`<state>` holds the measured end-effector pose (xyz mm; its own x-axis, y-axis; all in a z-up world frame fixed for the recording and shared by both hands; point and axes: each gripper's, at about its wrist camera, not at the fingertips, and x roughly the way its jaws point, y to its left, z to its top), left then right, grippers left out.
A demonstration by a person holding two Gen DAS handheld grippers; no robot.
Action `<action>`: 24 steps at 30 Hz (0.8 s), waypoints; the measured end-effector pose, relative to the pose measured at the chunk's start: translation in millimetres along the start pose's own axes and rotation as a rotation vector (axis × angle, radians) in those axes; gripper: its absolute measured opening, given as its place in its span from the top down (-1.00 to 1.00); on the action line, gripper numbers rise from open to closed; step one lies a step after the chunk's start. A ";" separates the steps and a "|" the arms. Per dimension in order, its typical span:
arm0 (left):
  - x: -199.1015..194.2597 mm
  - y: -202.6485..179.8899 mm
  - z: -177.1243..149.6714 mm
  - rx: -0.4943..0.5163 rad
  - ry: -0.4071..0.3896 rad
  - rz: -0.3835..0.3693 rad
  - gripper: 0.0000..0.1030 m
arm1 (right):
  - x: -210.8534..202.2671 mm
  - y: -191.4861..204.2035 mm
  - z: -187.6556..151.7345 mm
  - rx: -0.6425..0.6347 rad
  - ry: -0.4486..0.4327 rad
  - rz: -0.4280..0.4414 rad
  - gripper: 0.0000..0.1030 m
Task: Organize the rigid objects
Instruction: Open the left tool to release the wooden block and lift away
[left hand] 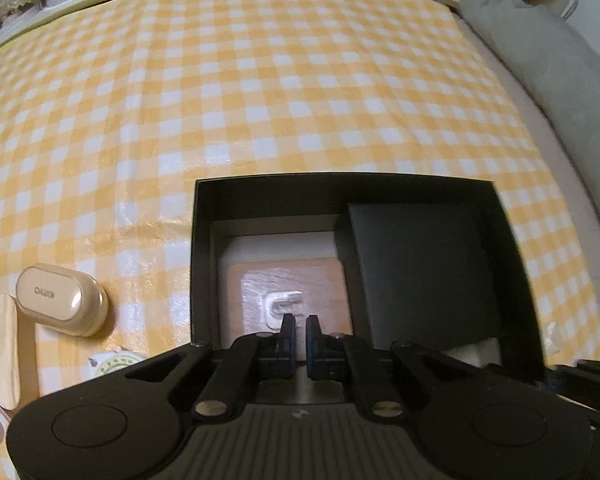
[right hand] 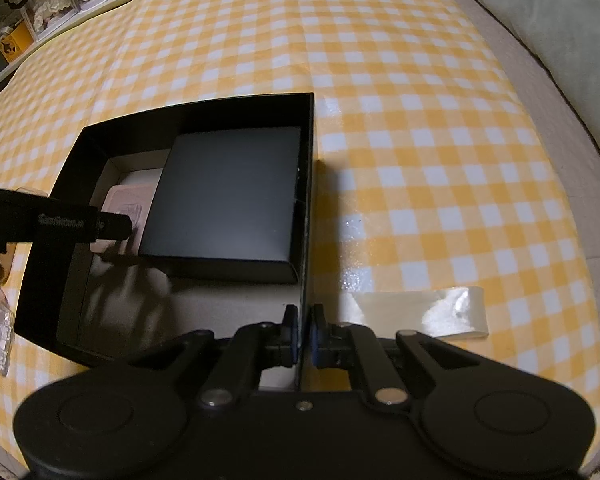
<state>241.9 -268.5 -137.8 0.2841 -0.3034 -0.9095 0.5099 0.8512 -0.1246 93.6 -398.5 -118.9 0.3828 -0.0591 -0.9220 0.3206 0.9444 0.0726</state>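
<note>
Fingers of the left gripper [left hand: 298, 326]: drawn together with only a sliver of gap, nothing visibly clamped between the pads; they hang inside the black open box [left hand: 202, 264], just above a pink square card [left hand: 324, 280] bearing a clear adhesive hook [left hand: 281, 304], and whether the tips touch the hook cannot be told. Fingers of the right gripper [right hand: 303, 330]: closed on the right-hand wall of the same black open box [right hand: 309, 184], one pad inside the wall and one outside. Contents of the box: a smaller closed black box [right hand: 224, 196] filling its right portion, lying slightly tilted; the pink card to its left on a white liner [left hand: 276, 242]; bare grey floor towards the near end. Items outside the box, left of it in the left wrist view: a cream oval earbud case [left hand: 60, 298], a pale wooden piece [left hand: 3, 348] just beside it, and a small white-and-green round item [left hand: 114, 362] partly hidden by the gripper body. Right of the box: a strip of glossy clear tape [right hand: 428, 312] lying flat. Surface: a yellow-and-white checked glossy tablecloth [left hand: 260, 92], creased in places. Surroundings: a grey cushion [left hand: 556, 64] along the right edge, clear storage drawers [right hand: 60, 4] with pale contents at the far left.
</note>
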 end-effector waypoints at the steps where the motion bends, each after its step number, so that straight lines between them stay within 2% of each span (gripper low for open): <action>1: -2.3 0.7 2.8 0.004 0.003 -0.012 0.86 | 0.2 -0.1 0.1 -0.001 0.000 -0.001 0.86; 5: -16.2 5.5 3.8 0.023 0.023 -0.033 0.86 | 0.0 -0.2 -0.8 -0.003 0.002 -0.003 0.86; 9: -38.9 5.5 -20.0 0.042 0.017 -0.057 0.86 | 0.1 0.4 -0.2 -0.002 0.003 -0.002 0.86; 11: -50.2 1.9 -34.2 0.062 0.000 -0.067 0.75 | 0.2 0.2 -0.2 -0.003 0.003 -0.003 0.86; 12: -56.1 1.9 -37.9 0.072 -0.011 -0.068 0.57 | 0.2 0.2 -0.1 -0.003 0.003 -0.003 0.86; 13: -62.4 2.0 -41.9 0.080 -0.023 -0.069 0.28 | 0.3 -0.1 -0.2 -0.003 0.003 -0.003 0.87; 14: -68.6 1.9 -45.6 0.085 -0.034 -0.069 0.12 | 0.6 -1.1 -0.3 -0.003 0.003 -0.003 0.87; 16: -80.6 2.2 -50.3 0.098 -0.061 -0.068 -0.40 | 0.3 -0.1 -0.3 -0.003 0.003 -0.003 0.86; 24: -114.9 6.1 -64.4 0.132 -0.156 -0.041 -0.94 | 0.0 1.1 0.0 -0.004 0.003 -0.005 0.87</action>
<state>160.0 -200.9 -59.6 0.3782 -0.4079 -0.8310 0.6224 0.7766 -0.0979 94.0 -397.4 -118.8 0.3783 -0.0628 -0.9235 0.3192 0.9454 0.0665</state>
